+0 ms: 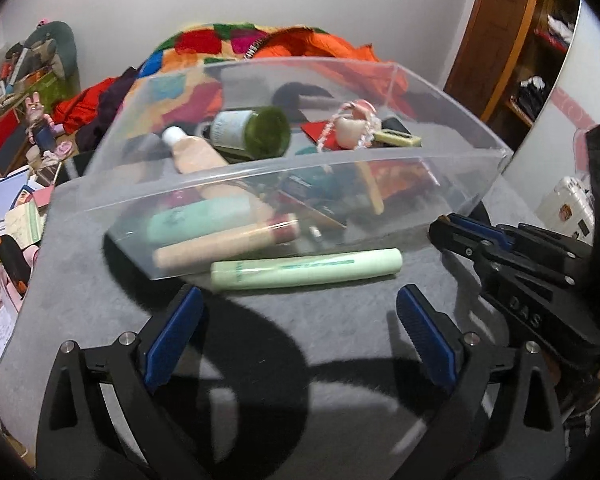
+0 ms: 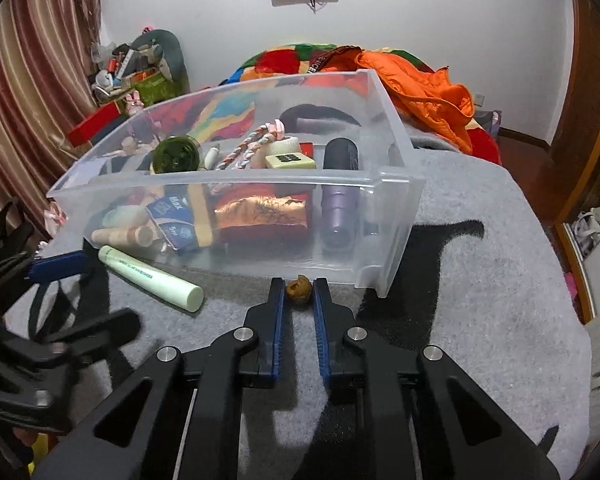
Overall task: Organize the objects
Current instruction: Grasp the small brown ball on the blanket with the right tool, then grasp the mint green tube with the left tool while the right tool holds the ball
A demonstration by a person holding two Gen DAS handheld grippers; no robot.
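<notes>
On a grey felt-covered table [image 2: 480,280] in a cluttered bedroom, a clear plastic bin [image 2: 392,216] stands in the middle, already holding most of the small things being tidied: a dark green bottle [image 2: 176,156] lying on its side, a beige tube [image 1: 196,156], a braided pink and white cord [image 2: 240,148], a pale tile with a dotted face [image 2: 290,160], a purple cylinder [image 2: 338,204] along the right-hand wall, and some red and copper packets [image 2: 260,212] pressed against the near wall. Two things are left outside the bin. A pale green tube [image 1: 306,270] lies flat on the felt, just beside the bin's near wall, and the left gripper [image 1: 300,312] sits directly in front of it with its blue-padded jaws spread wide and nothing between them, lined up as though to straddle the tube's length and lift it. A small brown knobbly object [image 2: 299,289], perhaps a nut or bead, sits on the felt close to the bin's front lip, and the right gripper [image 2: 299,292] has its jaws drawn in tight against either side of it, gripping it at the very tips, probably ready to carry it over the rim. A bright patchwork blanket [image 2: 284,60] and an orange jacket [image 2: 424,84] are heaped behind the table.
</notes>
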